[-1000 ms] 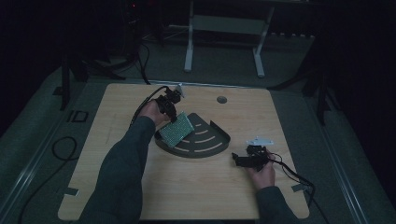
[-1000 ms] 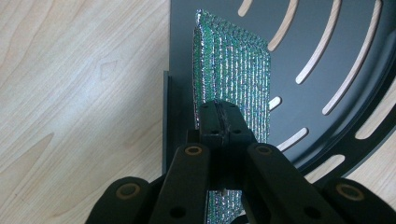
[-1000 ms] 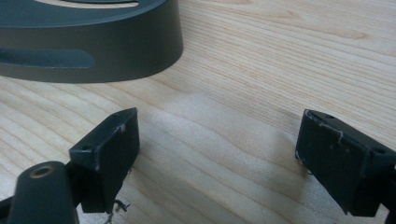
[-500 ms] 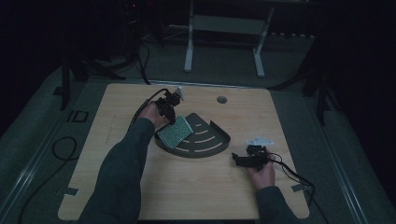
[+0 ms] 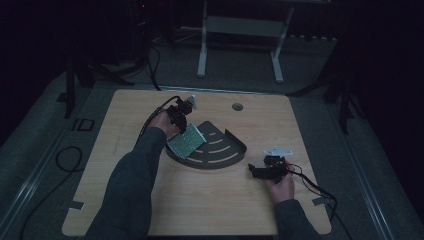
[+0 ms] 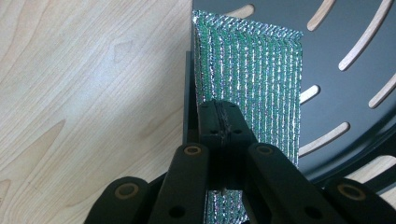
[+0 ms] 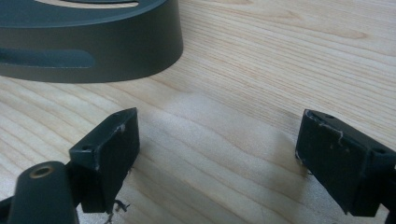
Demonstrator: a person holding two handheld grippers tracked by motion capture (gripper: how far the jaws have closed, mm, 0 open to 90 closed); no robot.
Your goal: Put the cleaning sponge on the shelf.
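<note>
Little has shifted: my left gripper point(image 6: 218, 122) stays clamped on the thin, light, crinkly green foil pouch's point(image 6: 261, 79) edge, right gripper point(image 7: 217, 158) apart.

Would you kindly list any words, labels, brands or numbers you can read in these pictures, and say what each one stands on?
None can be read: the green pouch, the dark slotted tray, the wooden table and both grippers, left gripper and right gripper, bear no legible text.

The left gripper point(image 5: 181, 119) is clamped on the green pad point(image 5: 186, 141) at the tray's point(image 5: 227, 155) left edge; the right gripper point(image 5: 257, 171), jaws wide apart, rests right of the tray.
</note>
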